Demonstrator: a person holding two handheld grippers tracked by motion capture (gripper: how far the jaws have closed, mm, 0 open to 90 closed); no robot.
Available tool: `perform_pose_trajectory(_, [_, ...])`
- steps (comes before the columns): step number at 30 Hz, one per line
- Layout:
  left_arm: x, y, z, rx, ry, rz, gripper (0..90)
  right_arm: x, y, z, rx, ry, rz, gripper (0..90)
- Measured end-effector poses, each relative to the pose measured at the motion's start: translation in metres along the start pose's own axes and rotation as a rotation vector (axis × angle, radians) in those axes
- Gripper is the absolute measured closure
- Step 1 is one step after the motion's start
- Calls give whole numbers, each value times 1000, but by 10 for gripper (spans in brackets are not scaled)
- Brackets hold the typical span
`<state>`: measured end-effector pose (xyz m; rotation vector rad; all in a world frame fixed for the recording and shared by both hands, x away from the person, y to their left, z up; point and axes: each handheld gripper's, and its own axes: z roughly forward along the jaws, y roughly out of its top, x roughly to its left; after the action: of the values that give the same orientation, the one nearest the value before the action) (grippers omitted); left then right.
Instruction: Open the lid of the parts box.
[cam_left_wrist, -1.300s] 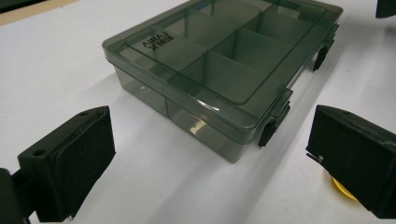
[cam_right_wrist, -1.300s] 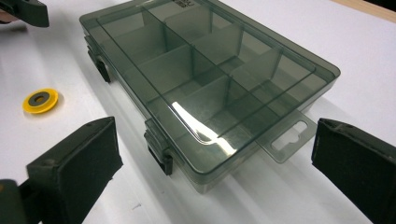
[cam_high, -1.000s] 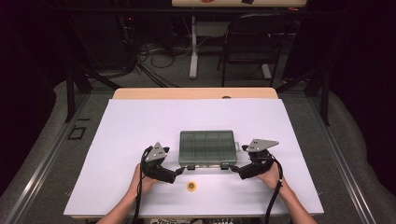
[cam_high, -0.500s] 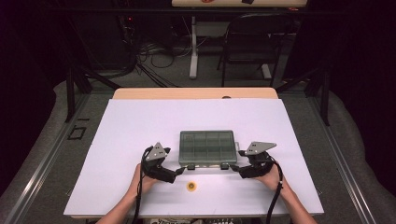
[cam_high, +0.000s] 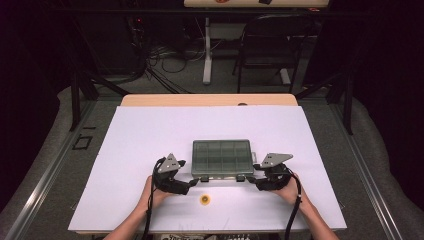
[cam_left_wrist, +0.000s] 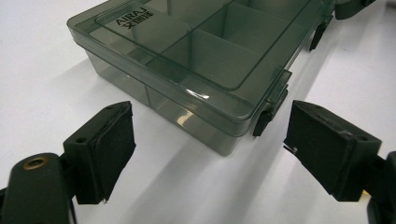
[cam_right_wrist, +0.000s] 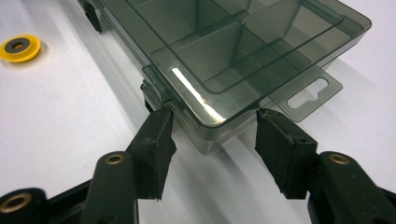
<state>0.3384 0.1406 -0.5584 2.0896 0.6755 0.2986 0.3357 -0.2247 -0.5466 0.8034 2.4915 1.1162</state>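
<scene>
While sitting at the near corners of the grey box (cam_high: 222, 157), both wide apart, empty: left gripper (cam_high: 186, 187), right gripper (cam_high: 252, 182), likely to steady it.

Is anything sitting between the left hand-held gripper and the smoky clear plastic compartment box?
Nothing visible. The left hand-held gripper is open before the corner of the smoky clear plastic compartment box, with bare white table sheet between.

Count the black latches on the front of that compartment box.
2. On the compartment box, one latch sits on its near edge toward the left gripper; the other latch sits toward the right gripper. Other sides may hide more.
</scene>
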Motion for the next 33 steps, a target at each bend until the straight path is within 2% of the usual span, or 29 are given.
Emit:
perform_pose_trajectory(8, [-1,-1,1,11,1,15,249,0,0,0,0,-5,7,476])
perform_pose_trajectory(9, [-1,-1,1,12,2,15,288,0,0,0,0,-6,6,479])
perform_pose_trajectory(11, [-1,-1,2,16,7,31,317,0,0,0,1,-6,3,479])
perform_pose_trajectory(19, [-3,-2,4,25,10,49,415,1,0,0,1,-11,0,480])
perform_pose_trajectory(33, [-4,-4,5,4,-8,50,466,1,0,0,1,-11,13,483])
